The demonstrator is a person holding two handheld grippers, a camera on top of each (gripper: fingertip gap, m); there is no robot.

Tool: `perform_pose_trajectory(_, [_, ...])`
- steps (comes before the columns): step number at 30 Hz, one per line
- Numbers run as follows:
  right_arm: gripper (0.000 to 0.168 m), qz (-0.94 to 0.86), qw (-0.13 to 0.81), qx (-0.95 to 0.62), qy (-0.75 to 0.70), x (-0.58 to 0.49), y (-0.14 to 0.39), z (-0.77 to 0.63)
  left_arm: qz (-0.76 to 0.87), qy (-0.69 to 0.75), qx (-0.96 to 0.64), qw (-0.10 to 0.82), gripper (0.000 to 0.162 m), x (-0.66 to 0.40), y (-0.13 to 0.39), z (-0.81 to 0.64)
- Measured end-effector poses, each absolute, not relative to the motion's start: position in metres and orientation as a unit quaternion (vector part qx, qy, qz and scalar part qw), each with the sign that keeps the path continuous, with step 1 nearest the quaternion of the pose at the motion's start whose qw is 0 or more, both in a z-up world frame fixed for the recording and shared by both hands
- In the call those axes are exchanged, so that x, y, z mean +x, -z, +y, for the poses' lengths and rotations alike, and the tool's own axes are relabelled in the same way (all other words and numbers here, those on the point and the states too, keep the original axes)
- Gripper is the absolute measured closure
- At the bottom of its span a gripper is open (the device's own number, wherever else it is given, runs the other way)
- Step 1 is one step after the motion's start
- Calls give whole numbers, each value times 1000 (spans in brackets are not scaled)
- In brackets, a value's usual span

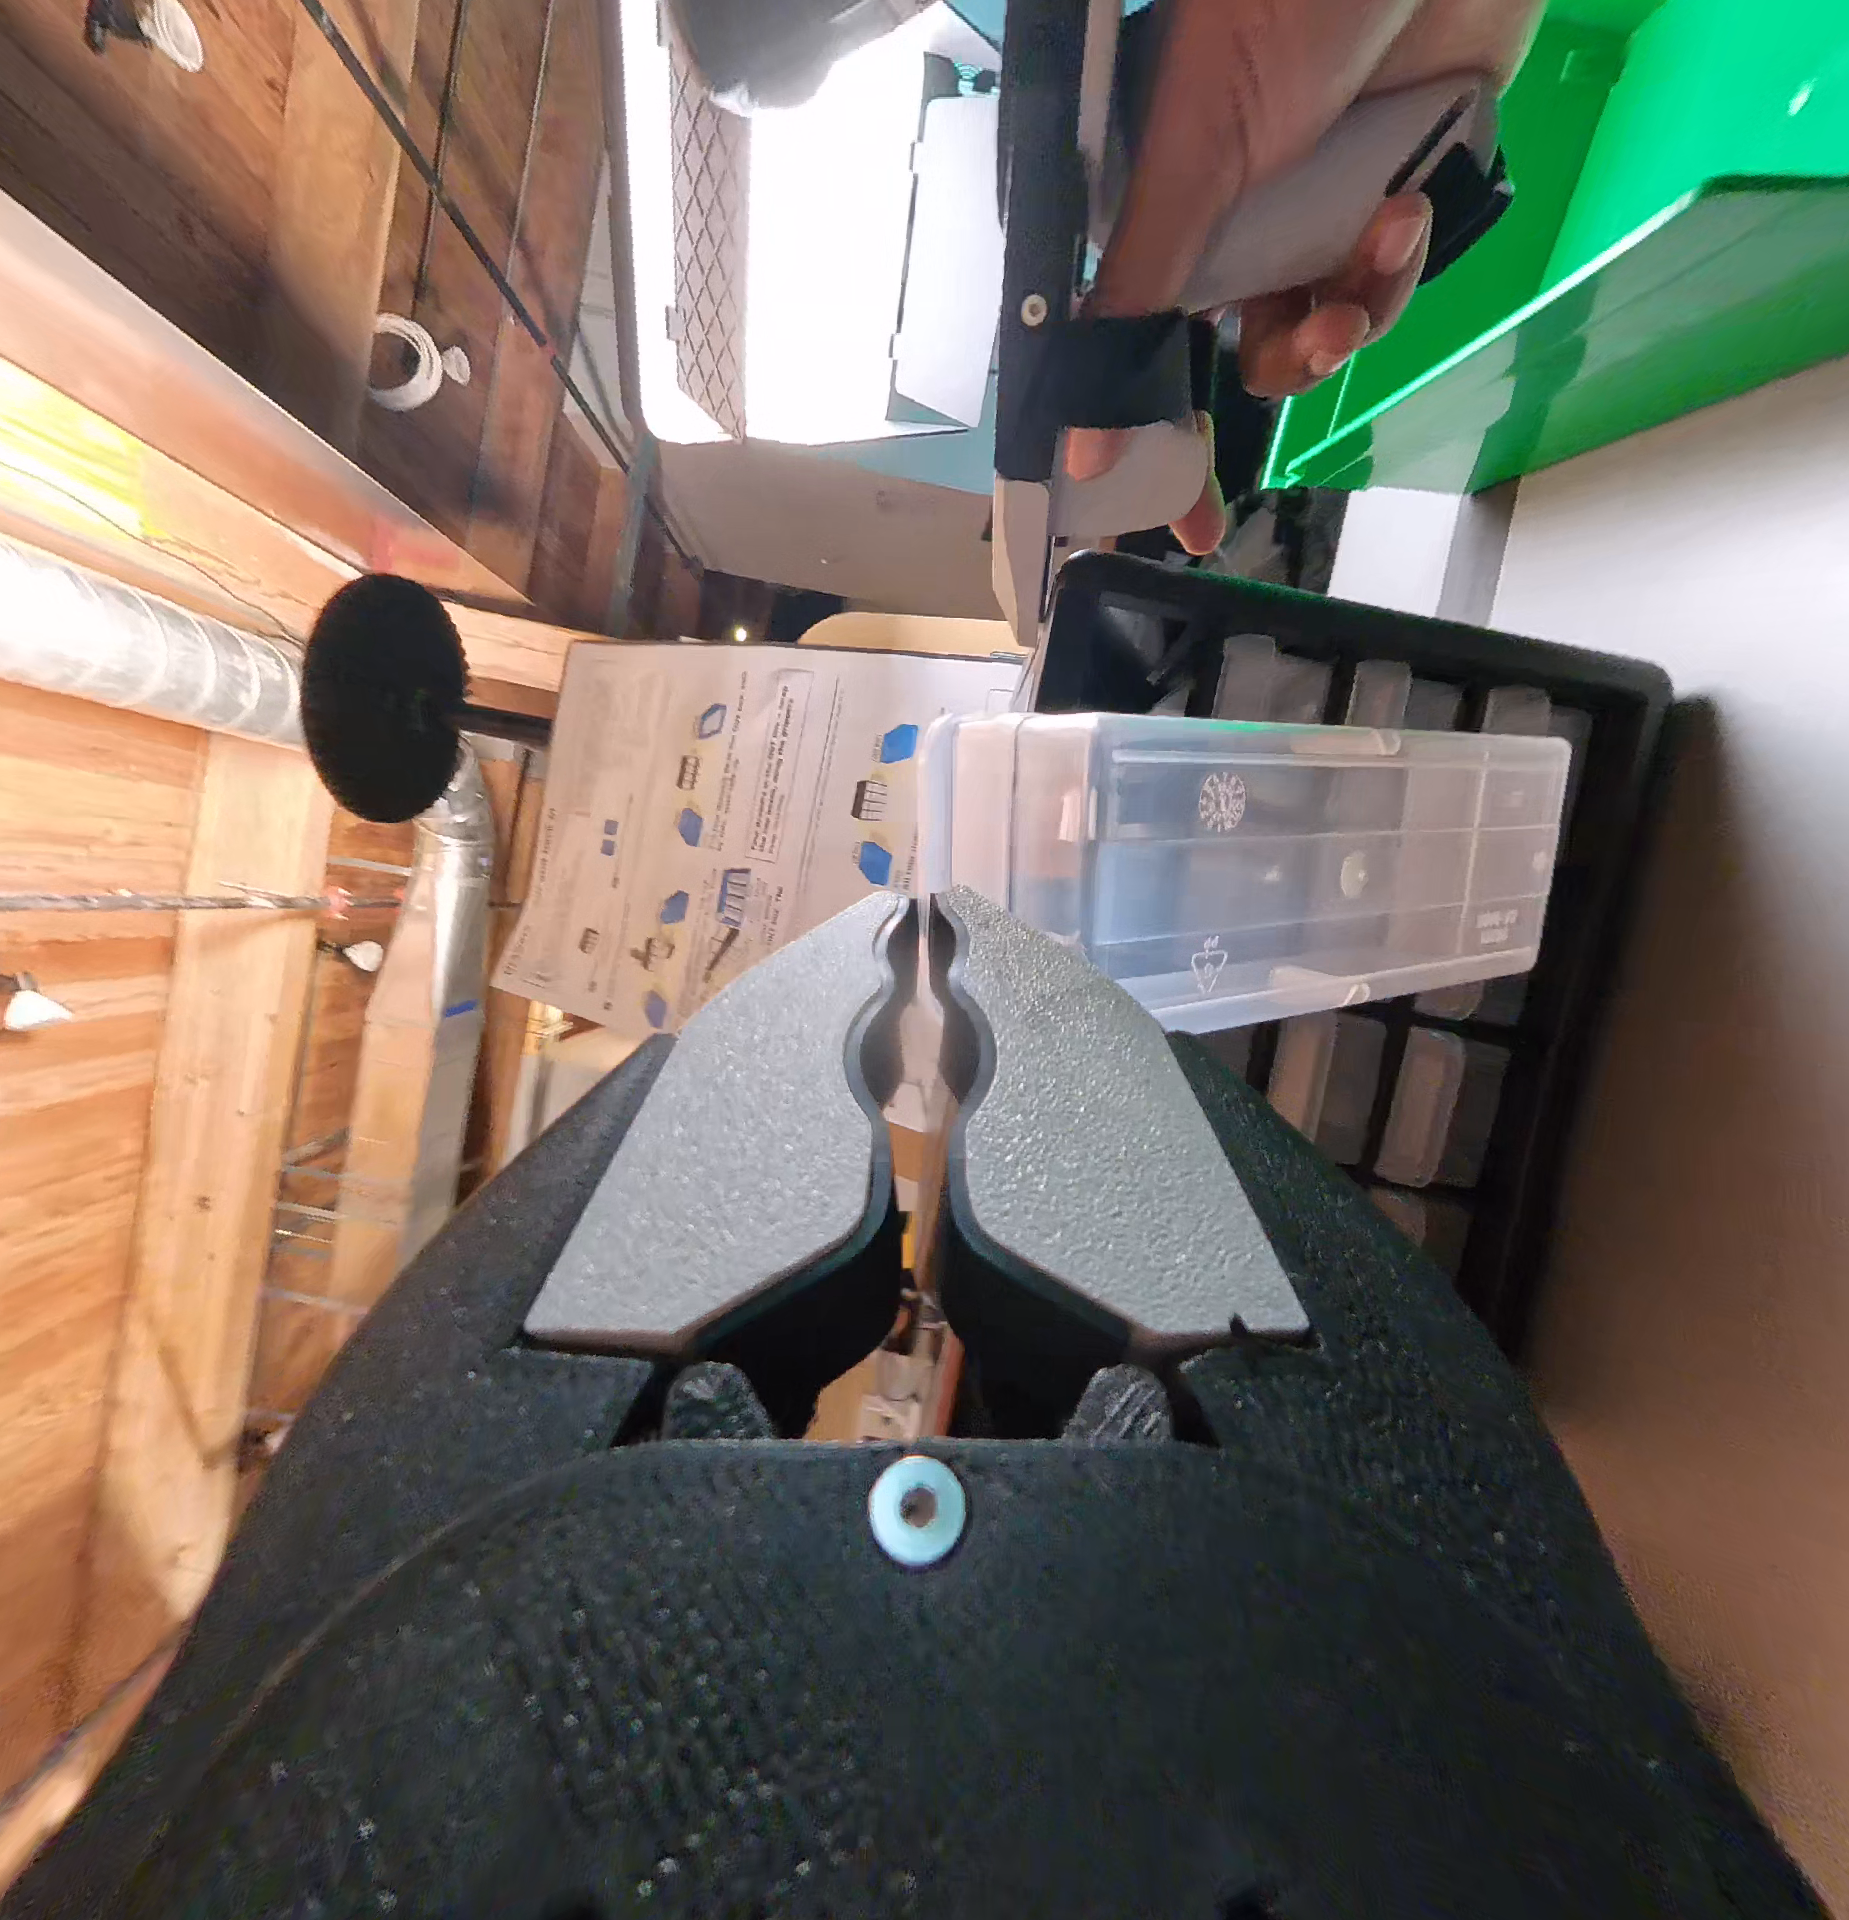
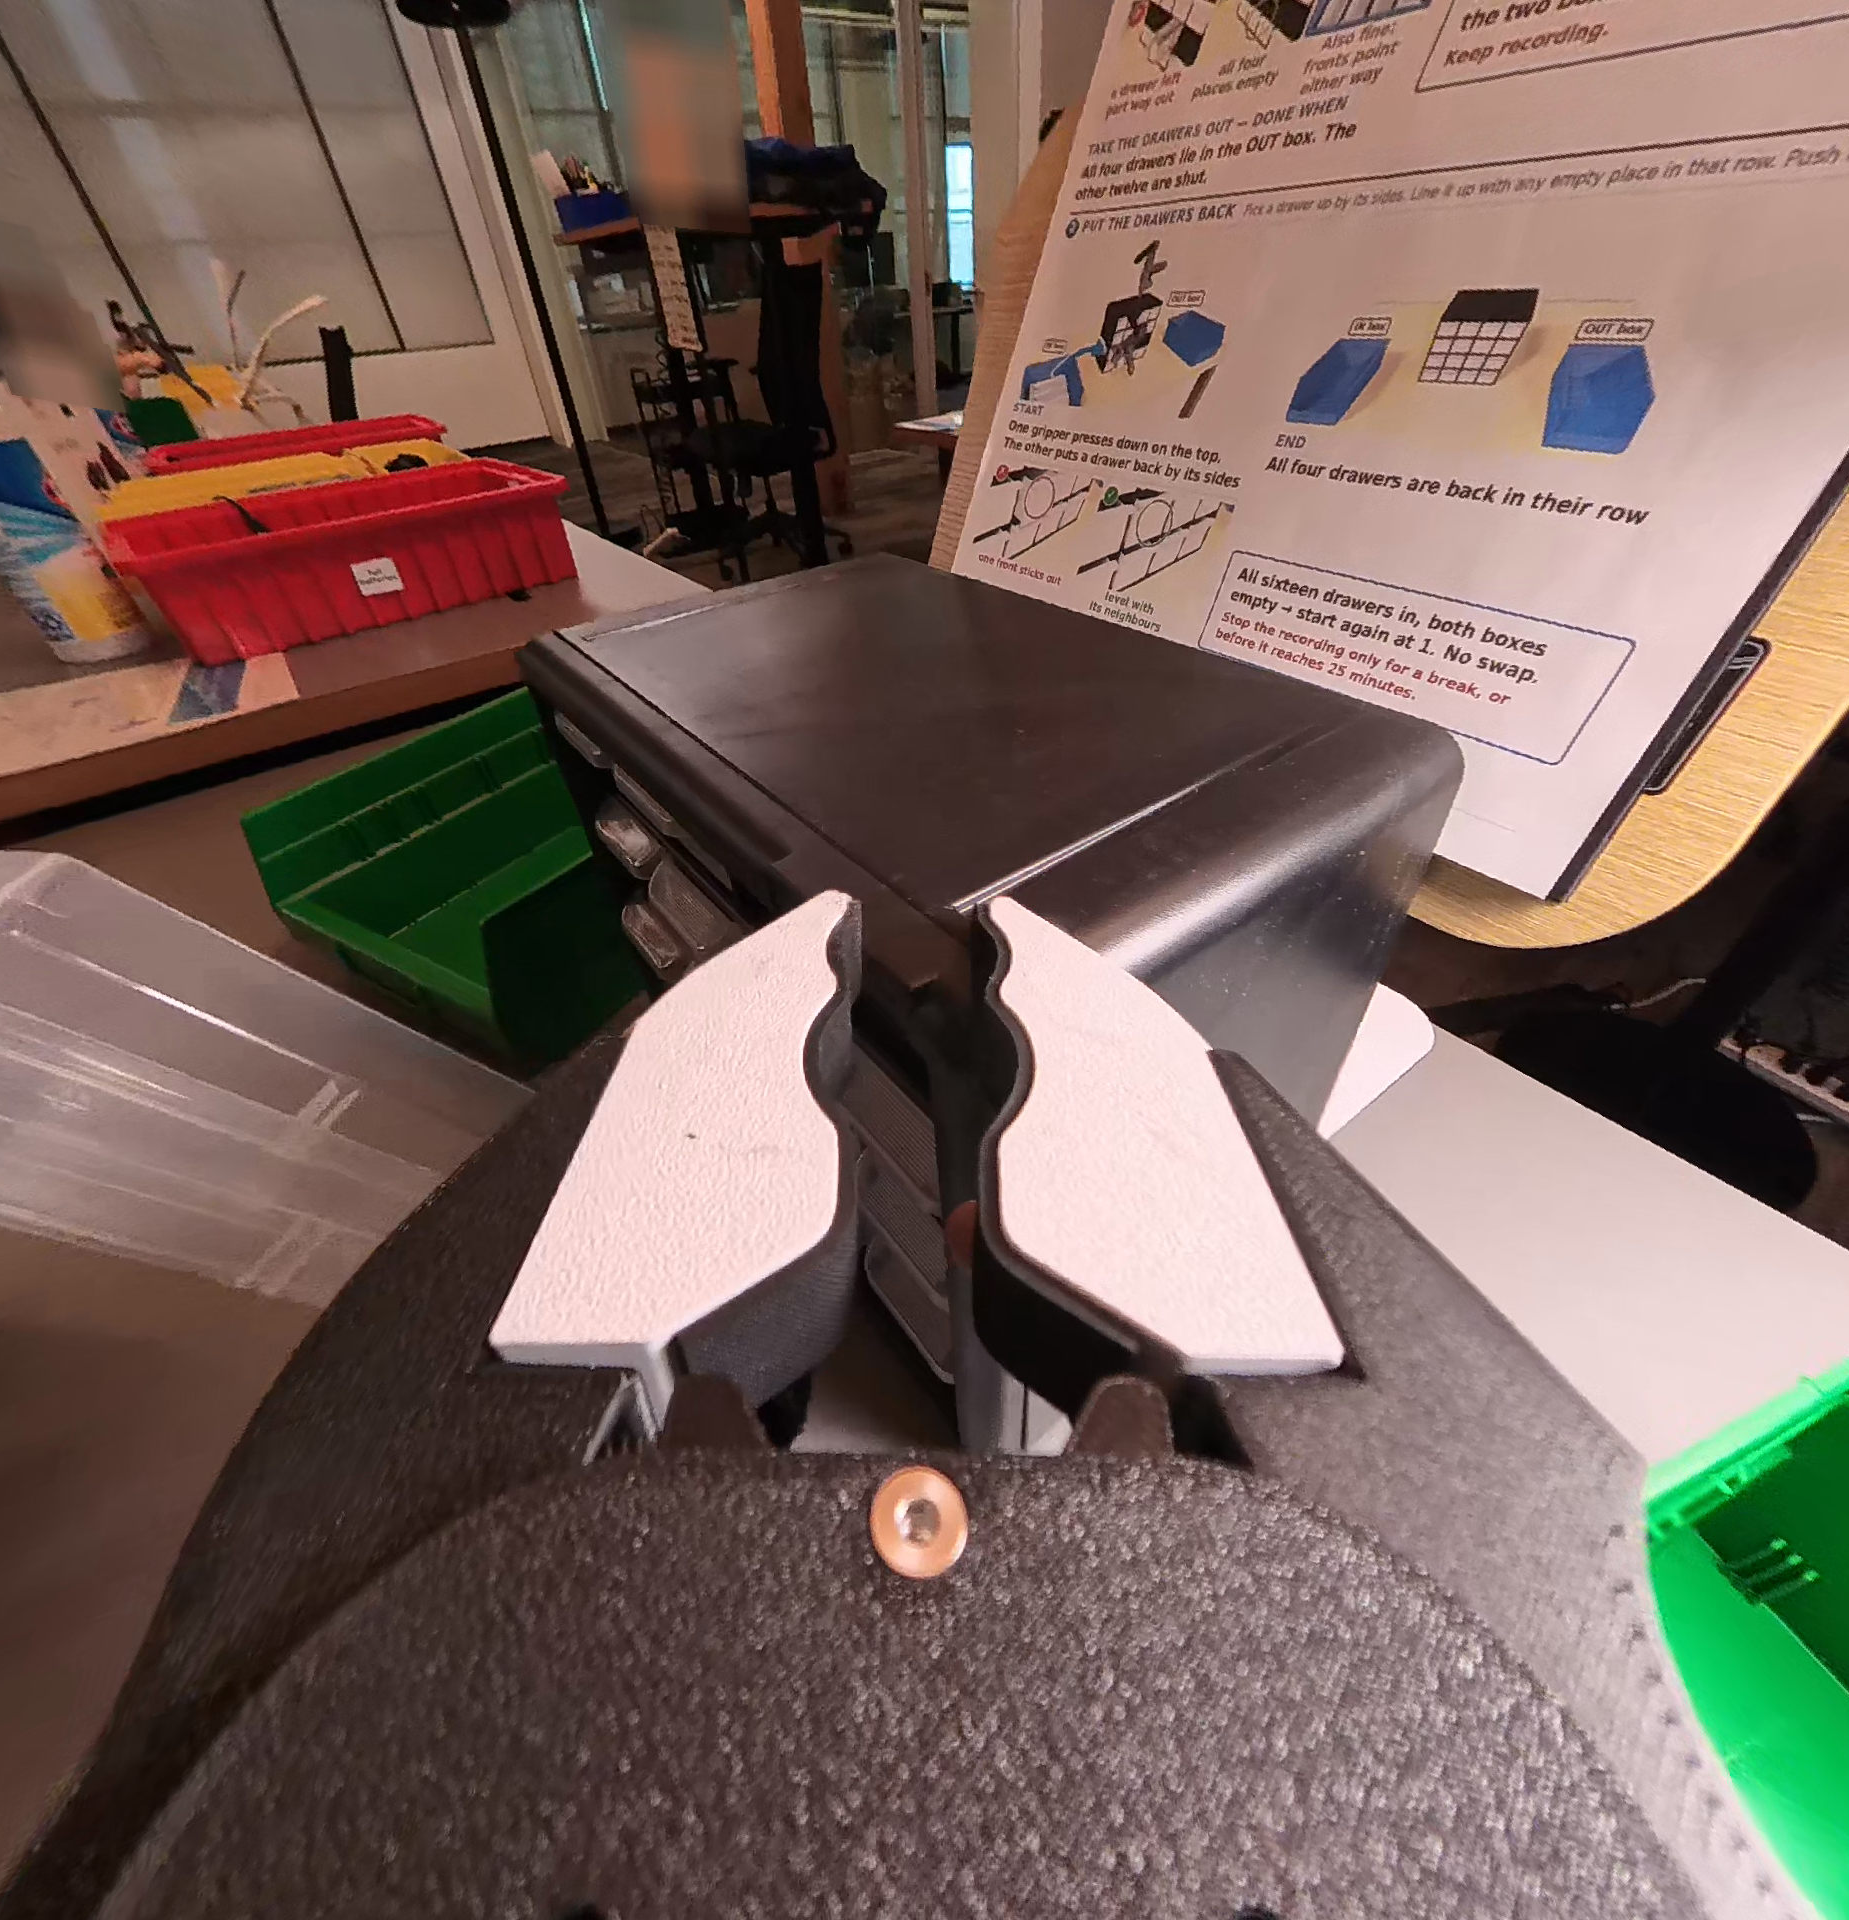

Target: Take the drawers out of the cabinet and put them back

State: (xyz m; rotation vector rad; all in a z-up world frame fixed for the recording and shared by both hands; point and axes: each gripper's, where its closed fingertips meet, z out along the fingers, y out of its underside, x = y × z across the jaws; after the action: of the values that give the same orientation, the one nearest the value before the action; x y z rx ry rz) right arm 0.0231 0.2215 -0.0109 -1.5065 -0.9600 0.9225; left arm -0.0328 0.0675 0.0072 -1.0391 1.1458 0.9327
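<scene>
My left gripper is shut on the front tab of a clear plastic drawer and holds it in the air, fully out, in front of the black cabinet. The same drawer shows blurred at the left of the right wrist view. My right gripper is partly open and empty, with its fingertips at the near top edge of the cabinet. Several grey drawer fronts show on the cabinet's left face.
A green bin stands left of the cabinet and another at the lower right. An instruction board leans behind the cabinet. Red and yellow trays sit on a table farther left.
</scene>
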Motion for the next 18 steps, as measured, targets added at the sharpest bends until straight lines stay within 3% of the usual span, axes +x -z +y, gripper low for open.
perform_pose_trajectory(8, [132,-469,546,-623,-306,26,5,205,473,-285,-544,632,160,-54,4,78])
perform_pose_trajectory(18, [127,-490,548,-611,-295,20,3,195,412,-27,-654,634,160,-74,21,85])
